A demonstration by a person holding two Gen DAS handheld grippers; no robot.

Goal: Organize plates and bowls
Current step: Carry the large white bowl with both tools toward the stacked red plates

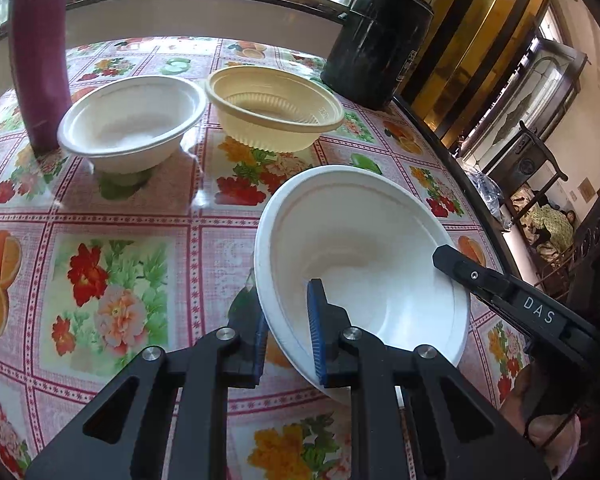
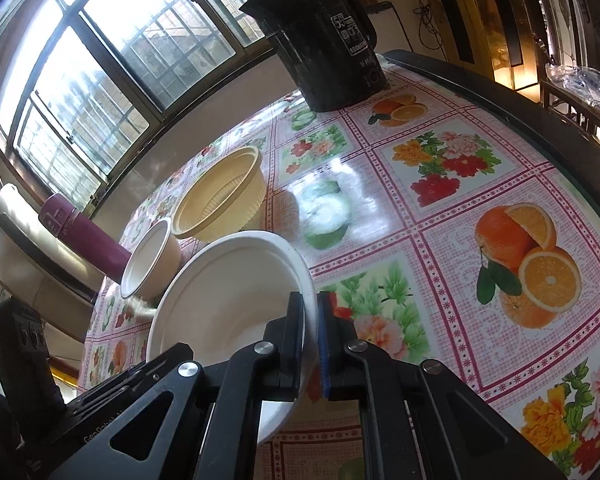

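Both hand-held grippers [image 1: 288,332] [image 2: 311,340] pinch opposite rims of one white bowl [image 1: 360,248].

bowls: three in total. two white bowls, the nearer white bowl [image 1: 364,248] [image 2: 228,280] and the farther white bowl [image 1: 130,120] [image 2: 150,258]. one cream ribbed bowl [image 1: 274,110] [image 2: 220,196].

plates: no item can be told as a plate in either view.

containers: one black kettle [image 1: 376,40] [image 2: 324,36]. one maroon flask [image 1: 40,56] [image 2: 82,236].

grippers: two, the left gripper [image 1: 288,344] and the right gripper [image 2: 310,344].

tables: one table [image 1: 120,208] [image 2: 440,216] with a patterned cloth.

persons: one seated person [image 1: 552,224], seen in the left wrist view only, far off.

chairs: wooden ones at the room's edge; their count cannot be told.
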